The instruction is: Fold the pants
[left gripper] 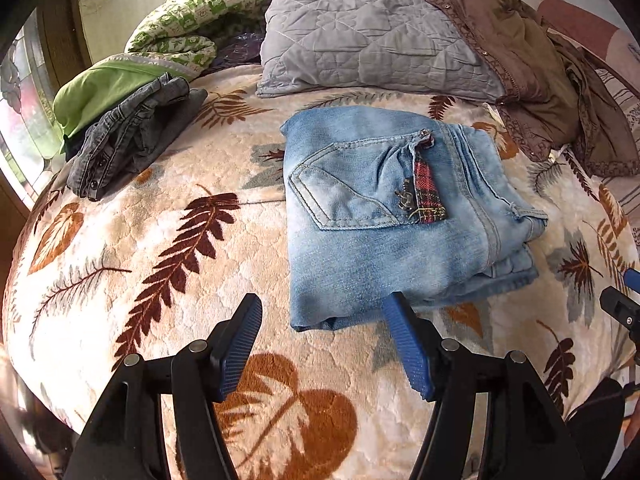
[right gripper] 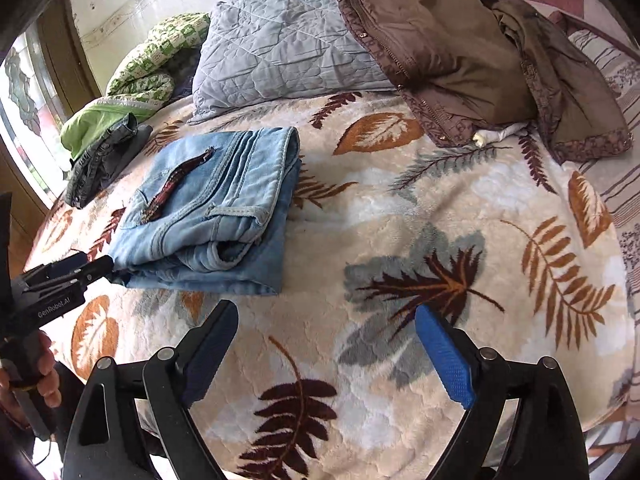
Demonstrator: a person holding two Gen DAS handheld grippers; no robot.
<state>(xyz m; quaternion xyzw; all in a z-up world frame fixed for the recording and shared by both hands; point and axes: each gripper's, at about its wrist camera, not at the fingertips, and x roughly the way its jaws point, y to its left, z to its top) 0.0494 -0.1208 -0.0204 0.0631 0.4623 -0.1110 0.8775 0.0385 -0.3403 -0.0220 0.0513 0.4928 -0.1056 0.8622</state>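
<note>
A pair of light blue jeans (left gripper: pixel 384 216) lies folded into a compact stack on the leaf-patterned blanket (left gripper: pixel 168 240), back pocket and red plaid strip facing up. It also shows in the right wrist view (right gripper: pixel 216 208), left of centre. My left gripper (left gripper: pixel 324 312) is open and empty, just short of the stack's near edge, its right finger (left gripper: pixel 404 340) close to the denim. My right gripper (right gripper: pixel 324 320) is open and empty over bare blanket, to the right of the jeans. The left gripper's tip (right gripper: pixel 92 268) shows beside the stack's near corner.
A grey folded pair of jeans (left gripper: pixel 128 140) lies at the far left by a green cloth (left gripper: pixel 100 92). A grey quilted pillow (left gripper: pixel 360 36) and a brown jacket (left gripper: pixel 532 68) lie at the head of the bed. A window is at the left.
</note>
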